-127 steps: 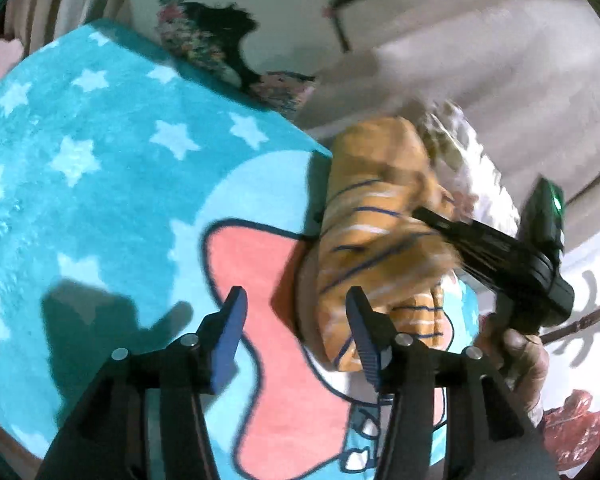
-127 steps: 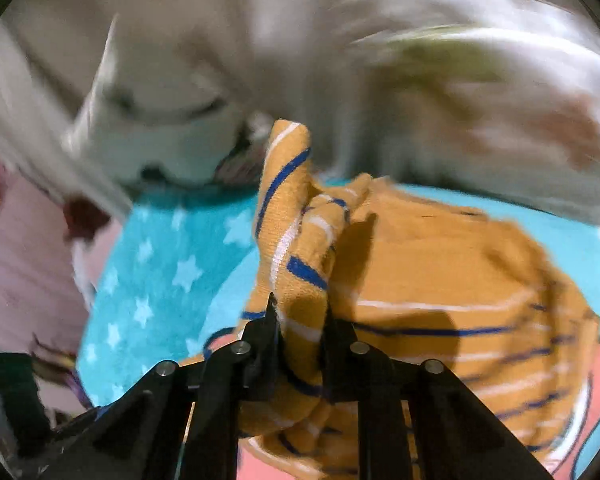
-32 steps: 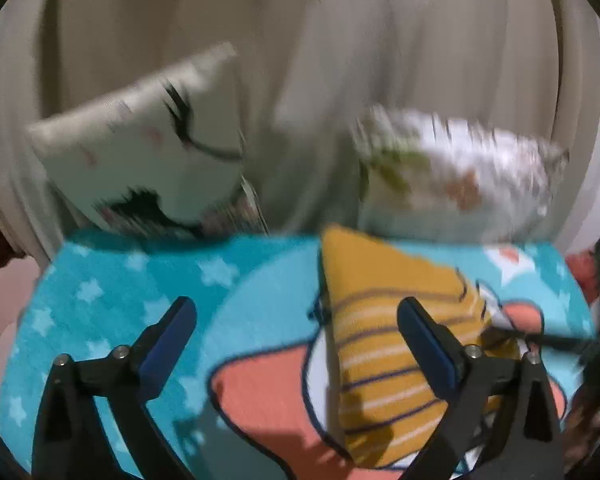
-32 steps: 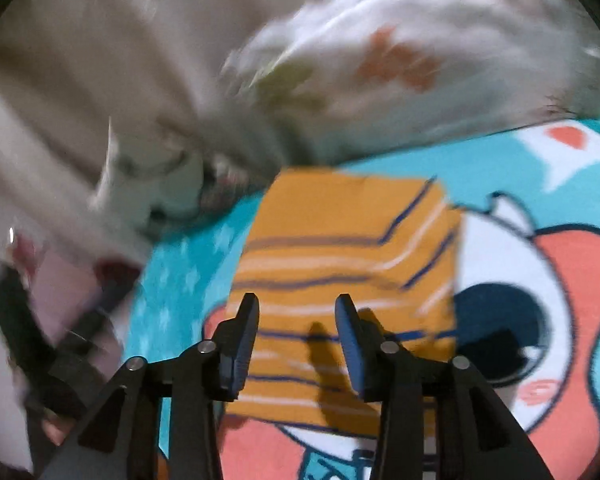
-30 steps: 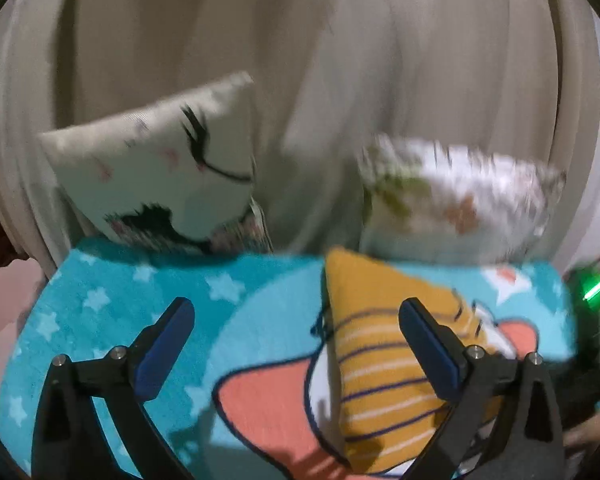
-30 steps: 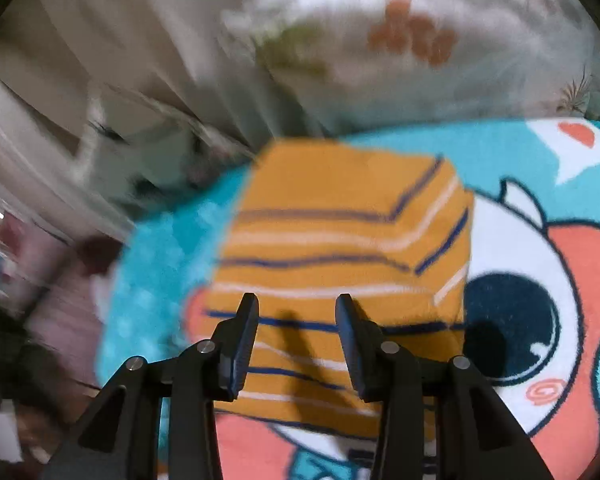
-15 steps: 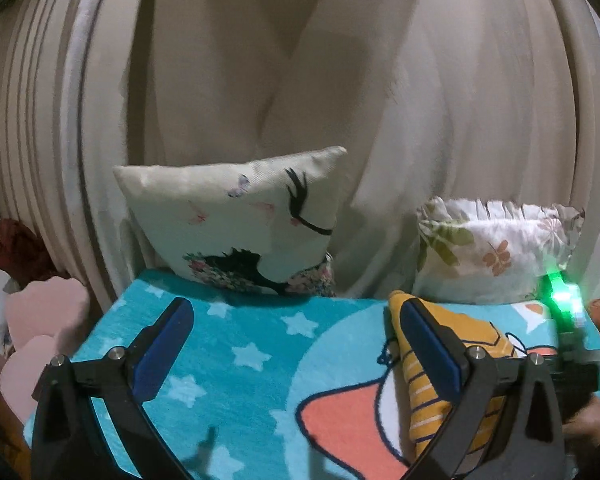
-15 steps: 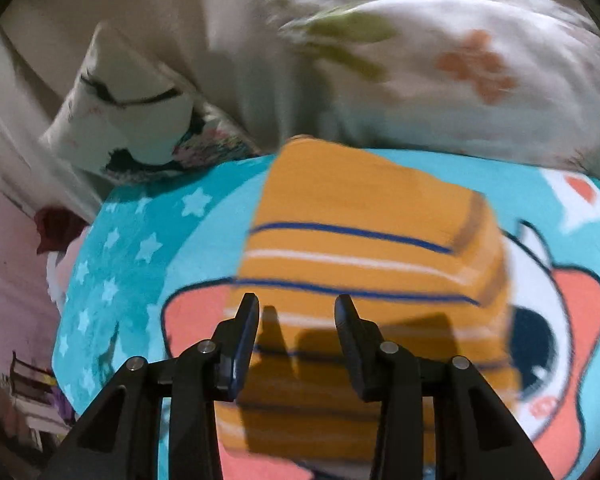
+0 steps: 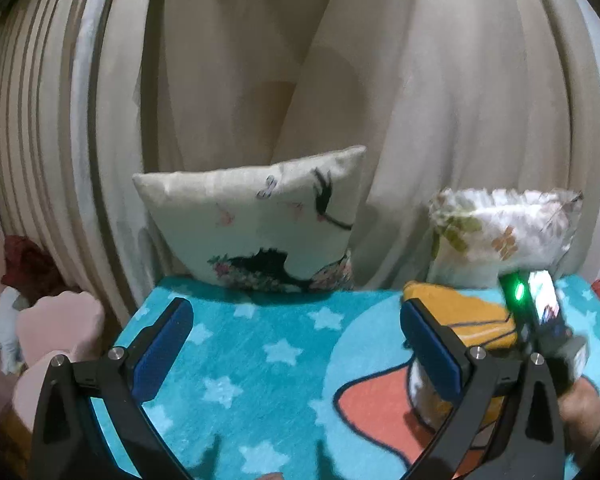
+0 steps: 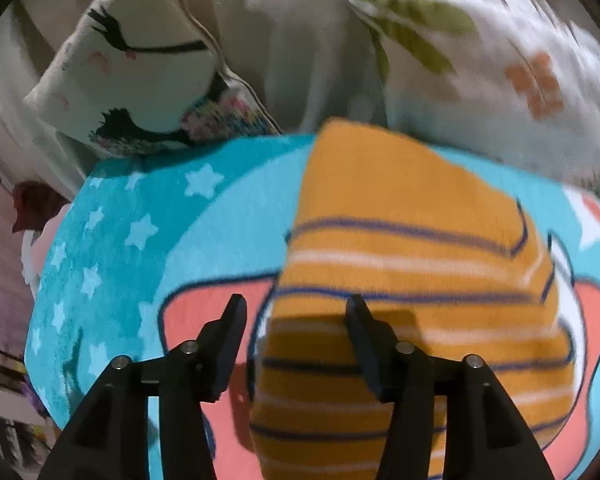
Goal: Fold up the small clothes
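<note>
An orange garment with blue and white stripes (image 10: 416, 264) lies folded on the turquoise star blanket (image 10: 140, 216). My right gripper (image 10: 296, 320) is open and empty, just above the garment's near left edge. In the left wrist view the garment (image 9: 460, 314) shows at the right, partly behind my right finger. My left gripper (image 9: 296, 340) is wide open and empty, raised above the blanket (image 9: 260, 344), left of the garment. The right gripper's body with a green light (image 9: 540, 312) sits at the right.
A cream pillow with a black bird print (image 9: 256, 216) and a floral pillow (image 9: 504, 232) lean against pale curtains (image 9: 300, 60) behind the blanket. Pink cushions (image 9: 56, 332) lie off the blanket's left edge.
The right gripper let go of the garment, which now lies folded flat, and opened wider. The left gripper opened wide, pulled back and tilted up toward the pillows.
</note>
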Demonstrator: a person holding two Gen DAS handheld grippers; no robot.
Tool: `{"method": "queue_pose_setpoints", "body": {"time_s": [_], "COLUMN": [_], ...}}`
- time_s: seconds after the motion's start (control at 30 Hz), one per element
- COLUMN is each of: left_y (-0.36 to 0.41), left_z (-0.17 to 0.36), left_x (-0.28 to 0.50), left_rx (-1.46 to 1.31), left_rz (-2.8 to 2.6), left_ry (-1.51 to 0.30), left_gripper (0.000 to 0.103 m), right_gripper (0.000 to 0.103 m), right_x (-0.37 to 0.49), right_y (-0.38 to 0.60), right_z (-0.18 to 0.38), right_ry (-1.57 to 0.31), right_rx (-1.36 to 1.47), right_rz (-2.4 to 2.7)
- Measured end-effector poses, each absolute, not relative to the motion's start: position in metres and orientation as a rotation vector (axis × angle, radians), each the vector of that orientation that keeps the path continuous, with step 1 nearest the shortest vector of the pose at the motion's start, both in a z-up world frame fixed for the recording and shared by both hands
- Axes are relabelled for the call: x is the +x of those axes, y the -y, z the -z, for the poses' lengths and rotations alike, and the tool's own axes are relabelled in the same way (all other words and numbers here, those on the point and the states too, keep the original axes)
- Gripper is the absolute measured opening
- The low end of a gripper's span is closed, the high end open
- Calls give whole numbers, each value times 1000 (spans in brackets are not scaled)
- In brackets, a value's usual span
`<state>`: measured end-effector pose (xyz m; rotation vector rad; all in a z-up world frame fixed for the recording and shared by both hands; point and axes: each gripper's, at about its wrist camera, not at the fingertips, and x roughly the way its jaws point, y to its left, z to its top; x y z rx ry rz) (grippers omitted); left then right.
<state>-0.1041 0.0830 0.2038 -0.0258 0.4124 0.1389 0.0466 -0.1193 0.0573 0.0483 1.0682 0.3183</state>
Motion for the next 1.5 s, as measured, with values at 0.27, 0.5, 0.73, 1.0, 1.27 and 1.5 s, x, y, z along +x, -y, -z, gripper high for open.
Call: {"method": "queue_pose_setpoints", "body": {"time_s": [0.27,0.5,0.73,1.0,1.27,1.5], "left_y": [-65,-44,-14,74,133,149], "left_z": [-201,-205,-197,-155,-149,-145], "left_x": [-93,-108,-137,-188,-230,-239], "left_rx": [-24,-50,-92,42,106,115], "left_rz": [-16,10,-28,-85,-23,4], "left_ry": [-422,-435,-534,-701,-733,-758], "left_gripper": [103,103,103,103,103,103], "right_gripper": [56,58,58,65,69,70], "right_x": [18,3,-53,-138,-186,-196], "right_y": [162,285,331,315,323,331], "right_z": [-66,-51,-67,-59,-62,-64], "right_ry": [-1047,-1068,-1038,-1067,-1037,-1030], "right_rx": [80,345,314,140,43,35], "right_rz": [-250,67,64,-68,-98,-95]}}
